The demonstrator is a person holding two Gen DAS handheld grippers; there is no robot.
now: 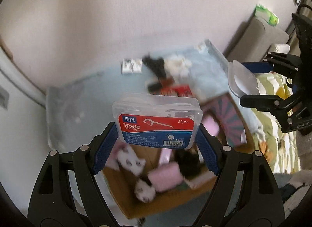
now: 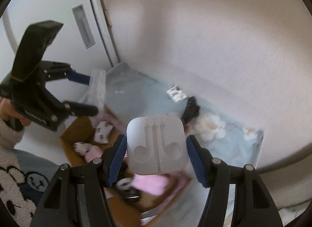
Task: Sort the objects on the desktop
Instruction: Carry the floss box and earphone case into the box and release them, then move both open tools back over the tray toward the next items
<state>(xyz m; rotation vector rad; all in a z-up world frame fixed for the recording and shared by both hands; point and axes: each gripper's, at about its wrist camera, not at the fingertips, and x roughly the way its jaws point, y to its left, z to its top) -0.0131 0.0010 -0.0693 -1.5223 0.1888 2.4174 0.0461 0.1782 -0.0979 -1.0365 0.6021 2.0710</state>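
Left wrist view: the left gripper (image 1: pixel 156 129) is clamped on a clear dental floss box (image 1: pixel 157 121), its blue pads pressed against the box's two short ends, holding it in the air above an open cardboard box (image 1: pixel 165 199). Only this view shows the label: a red and blue sticker reading "DENTL FLOSS" and "50pcs", with Chinese characters, a drawing of a floss pick and a barcode; the finer print is too small to read. At far right the right gripper (image 1: pixel 243 82) appears from the side, gripping a translucent white case seen edge-on.

Right wrist view: the right gripper (image 2: pixel 156 149) is clamped on that earphone case (image 2: pixel 156 146), shown here face-on, with moulded recesses for two earbuds and their cord; no writing shows on it. At left the left gripper (image 2: pixel 91 94) holds the floss box edge-on, label hidden. This view also shows a sleeve (image 2: pixel 11 168) with a cartoon print and a white door (image 2: pixel 58 22).

Both views: the cardboard box holds pink and white soft items; beyond it a pale blue mat (image 2: pixel 234 149) carries a black object, white fluffy balls and a small black-and-white printed packet, all blurred.
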